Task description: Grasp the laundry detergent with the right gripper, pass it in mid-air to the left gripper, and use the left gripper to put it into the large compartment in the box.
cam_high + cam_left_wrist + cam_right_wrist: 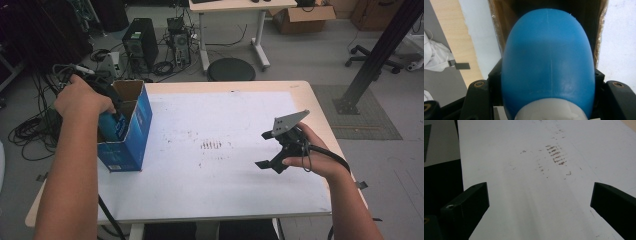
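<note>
1. High view — the left claw (112,117) reaches down into the open top of a blue box (131,131) standing at the left edge of the surface (220,175), with a blue bottle (111,127) partly inside the box. The right claw (272,150) hovers over the right side of the surface, well apart from the box.
2. Left gripper view — the left claw (549,100) is clamped on the bottle (547,60), its rounded blue end pointing into the brown inside of the box (499,30); a white band shows at the bottle's near end.
3. Right gripper view — the right claw (539,205) stands wide open, with nothing between its jaws, above the white surface (524,195) and its brown scuffs (555,155).
</note>
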The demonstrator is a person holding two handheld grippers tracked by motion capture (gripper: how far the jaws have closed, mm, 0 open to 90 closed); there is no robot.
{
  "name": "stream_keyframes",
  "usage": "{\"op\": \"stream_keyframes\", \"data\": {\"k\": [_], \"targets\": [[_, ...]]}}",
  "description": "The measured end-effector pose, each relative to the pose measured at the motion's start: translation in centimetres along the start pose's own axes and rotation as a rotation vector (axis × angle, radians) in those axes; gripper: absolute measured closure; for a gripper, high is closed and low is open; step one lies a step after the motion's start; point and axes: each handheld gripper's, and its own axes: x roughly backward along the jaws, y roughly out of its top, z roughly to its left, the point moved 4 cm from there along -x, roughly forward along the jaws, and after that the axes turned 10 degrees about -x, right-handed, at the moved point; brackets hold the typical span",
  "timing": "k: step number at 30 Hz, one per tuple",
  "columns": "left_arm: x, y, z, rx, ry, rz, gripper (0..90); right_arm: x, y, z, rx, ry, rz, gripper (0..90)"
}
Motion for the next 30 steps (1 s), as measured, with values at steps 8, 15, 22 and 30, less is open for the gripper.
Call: {"op": "stream_keyframes", "data": {"k": [8, 15, 22, 30], "targets": [[-1.3, 0.2, -0.3, -0.006, 0.0, 0.011, 38.7, 0.1, 0.0, 0.0, -0.004, 0.004, -0.011, 2.0], [-2.3, 0.4, -0.4, -0.012, -0.005, 0.023, 38.7, 0.1, -0.3, -0.1, -0.009, 0.003, -0.009, 2.0], [-3.2, 0.5, -0.3, -0.013, -0.007, 0.028, 38.7, 0.1, -0.4, -0.1, -0.01, 0.005, -0.009, 2.0], [-3.8, 0.6, -0.5, -0.02, 0.0, 0.035, 38.7, -0.1, -0.4, -0.1, -0.014, 0.018, -0.021, 2.0]]}}
